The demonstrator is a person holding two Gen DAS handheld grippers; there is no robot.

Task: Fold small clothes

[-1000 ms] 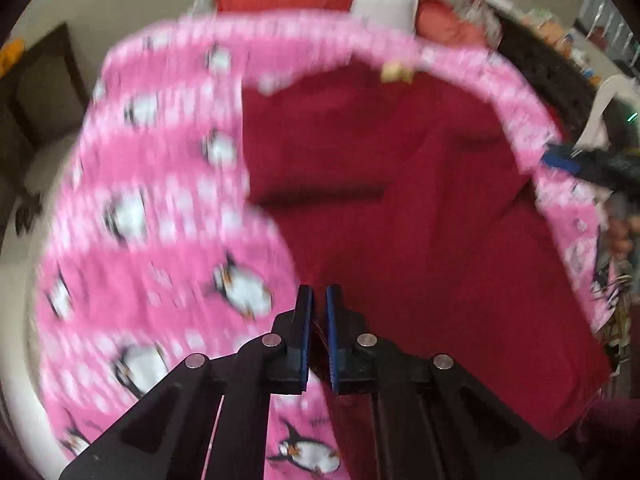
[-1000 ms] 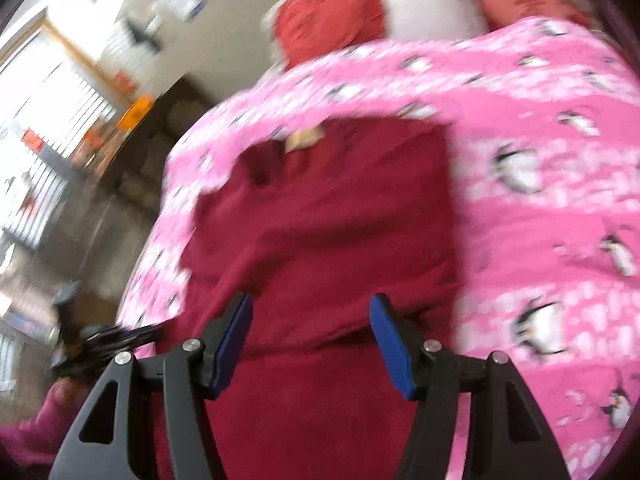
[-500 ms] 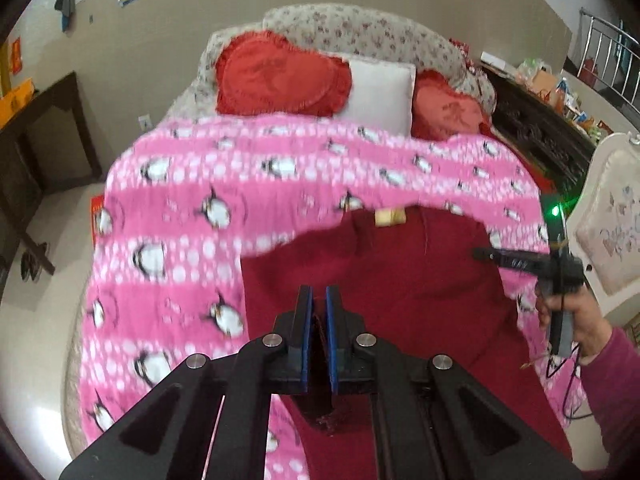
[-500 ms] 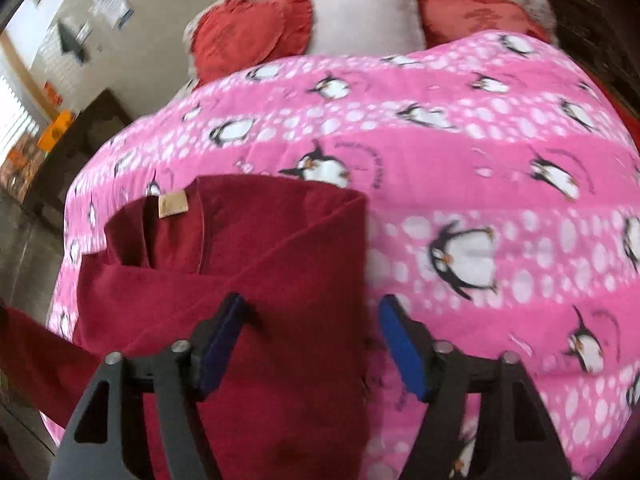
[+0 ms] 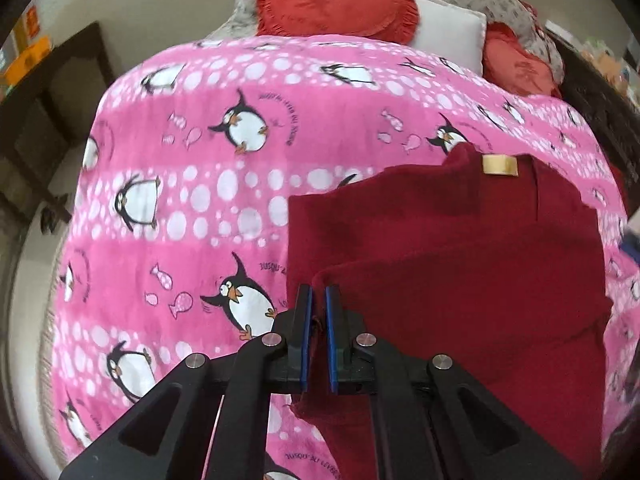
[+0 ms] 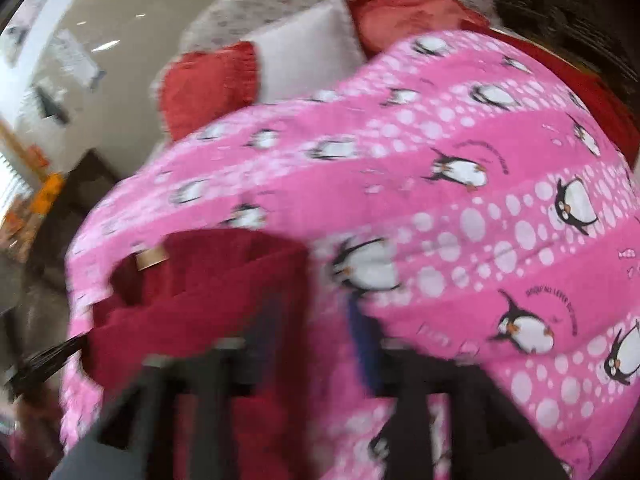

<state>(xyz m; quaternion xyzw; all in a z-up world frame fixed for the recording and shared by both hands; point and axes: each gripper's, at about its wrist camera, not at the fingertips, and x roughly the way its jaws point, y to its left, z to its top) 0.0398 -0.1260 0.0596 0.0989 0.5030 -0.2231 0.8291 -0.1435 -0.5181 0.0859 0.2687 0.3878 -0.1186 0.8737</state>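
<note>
Left tongs (image 5: 316,312) clenched on the dark-red fleece garment's (image 5: 460,280) edge; right tongs (image 6: 316,320) blurred, seemingly released; a thin pinch could slip, collapsing the fold onto the pink penguin-print blanket (image 5: 200,200).

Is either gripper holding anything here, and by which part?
The left gripper is shut on the dark red garment, pinching a folded-over edge at its left side. The right gripper, blurred, stands open and holds nothing.

— Item under inspection?
— One dark red knit garment (image 5: 460,272), lying on my bed's pink penguin blanket (image 5: 208,208), partly folded, a layer doubled over its lower half.
— Markings?
— Tan neck label (image 5: 499,165) showing at the collar, facing up.
</note>
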